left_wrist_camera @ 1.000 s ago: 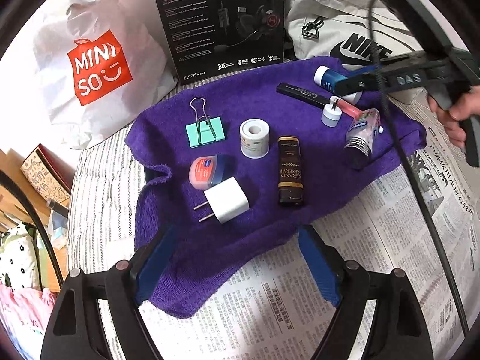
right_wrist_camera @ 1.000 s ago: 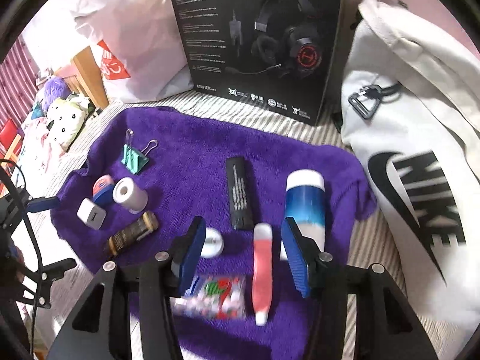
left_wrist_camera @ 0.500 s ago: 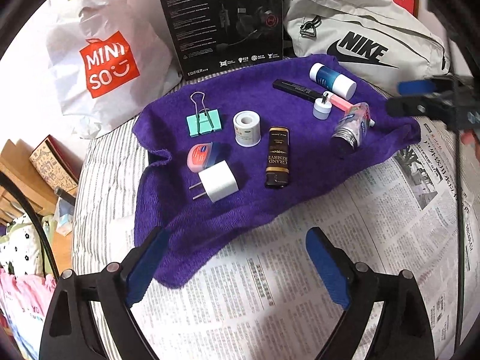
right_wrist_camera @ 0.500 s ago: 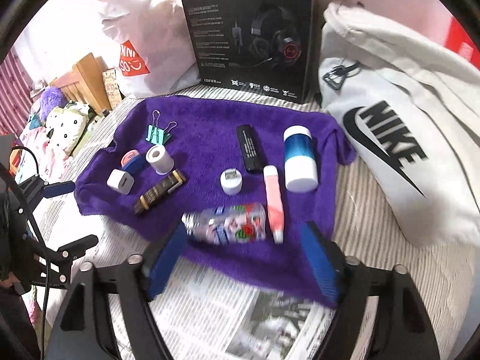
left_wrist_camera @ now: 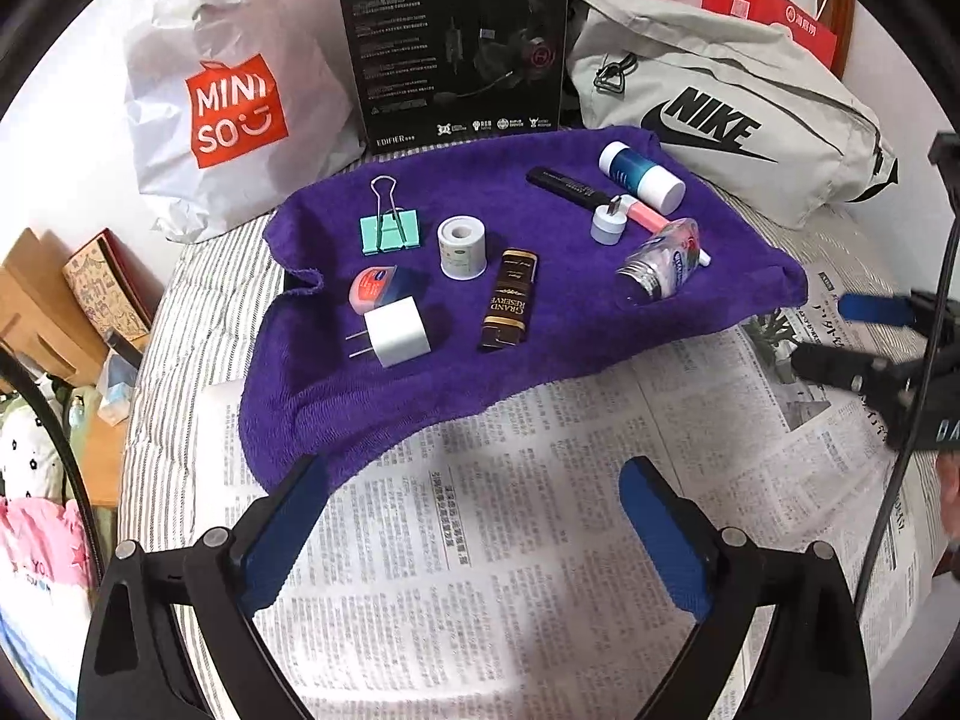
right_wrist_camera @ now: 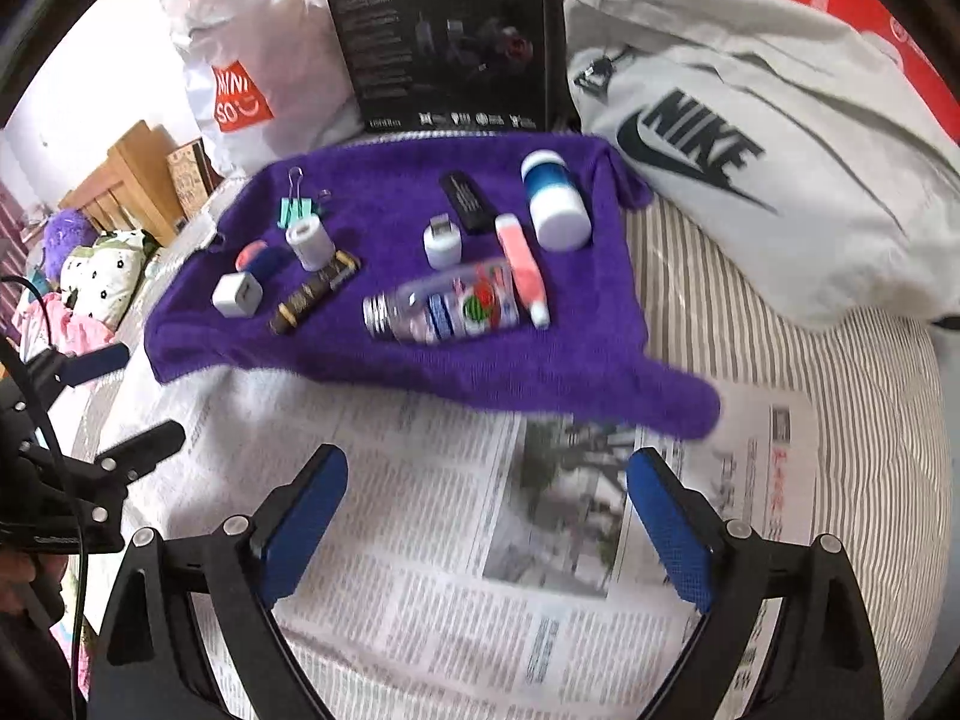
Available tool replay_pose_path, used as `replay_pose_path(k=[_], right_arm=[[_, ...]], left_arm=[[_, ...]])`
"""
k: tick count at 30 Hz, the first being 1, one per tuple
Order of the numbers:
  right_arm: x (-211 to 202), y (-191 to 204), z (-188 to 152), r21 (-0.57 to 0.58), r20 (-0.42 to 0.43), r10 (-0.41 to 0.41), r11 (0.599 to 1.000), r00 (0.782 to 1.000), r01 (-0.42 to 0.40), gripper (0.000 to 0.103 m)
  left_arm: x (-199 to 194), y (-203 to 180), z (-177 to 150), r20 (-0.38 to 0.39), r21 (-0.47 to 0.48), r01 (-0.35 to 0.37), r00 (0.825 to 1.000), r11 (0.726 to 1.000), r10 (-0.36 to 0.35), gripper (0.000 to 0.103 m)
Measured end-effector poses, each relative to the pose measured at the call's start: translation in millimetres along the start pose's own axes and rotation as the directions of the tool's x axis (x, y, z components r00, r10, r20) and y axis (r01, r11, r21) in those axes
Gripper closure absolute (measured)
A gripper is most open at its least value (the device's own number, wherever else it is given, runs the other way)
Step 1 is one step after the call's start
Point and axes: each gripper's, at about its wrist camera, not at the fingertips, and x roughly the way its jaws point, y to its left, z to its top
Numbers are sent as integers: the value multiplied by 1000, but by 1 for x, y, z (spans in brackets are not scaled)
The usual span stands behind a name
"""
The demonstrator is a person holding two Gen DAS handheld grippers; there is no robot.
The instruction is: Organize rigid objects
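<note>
The left gripper [left_wrist_camera: 471, 531] has its blue fingers [left_wrist_camera: 282, 531] spread wide over newspaper [left_wrist_camera: 480, 540] with nothing between them; the jaws have just been opening. The right gripper [right_wrist_camera: 486, 525] is the same: fingers [right_wrist_camera: 672, 531] far apart above the newspaper, nothing held, jaws just widened.

Just beyond both pairs of fingers lies a purple towel [left_wrist_camera: 420, 396], its near edge overlapping the newspaper. On its left part sit a white charger plug [left_wrist_camera: 396, 331], a pink-lidded small tin [left_wrist_camera: 373, 288] touching the plug's far side, a mint binder clip [left_wrist_camera: 389, 229], a white tape roll [left_wrist_camera: 461, 247] and a dark brown bar wrapper [left_wrist_camera: 509, 300] lying lengthwise. On the right part a clear bottle [right_wrist_camera: 444, 305] lies on its side, with a pink tube [right_wrist_camera: 523, 269] just beside it, possibly touching, though the right wrist view is blurred. Farther back are a small white cap [left_wrist_camera: 607, 225], a black stick [left_wrist_camera: 564, 183] and a blue-and-white bottle [left_wrist_camera: 642, 175] lying down.

Behind the towel stand a black headset box [left_wrist_camera: 456, 42], a white Miniso bag [left_wrist_camera: 234, 102] to its left and a grey Nike bag [left_wrist_camera: 720, 114] to its right, all on a striped bed [left_wrist_camera: 186, 312].
</note>
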Motion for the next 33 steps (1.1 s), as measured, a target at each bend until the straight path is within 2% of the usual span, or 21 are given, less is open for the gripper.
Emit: replay_pose_path(k=[8, 12, 23, 33], right_arm=[[-15, 5, -23, 65, 17, -37, 997, 999, 36, 0], [-25, 6, -29, 85, 27, -50, 995, 998, 47, 0], [-49, 12, -46, 106, 40, -38, 994, 998, 34, 0], [-66, 14, -60, 123, 50, -53, 991, 997, 46, 0]], left_arm=[[-16, -7, -13, 13, -39, -8, 1000, 999, 8, 0], [-22, -4, -20, 11, -80, 0, 1000, 997, 1, 0], [-40, -9, -35, 4, -95, -5, 1000, 996, 5, 0], [-63, -4, -38, 42, -126, -2, 999, 992, 7, 0]])
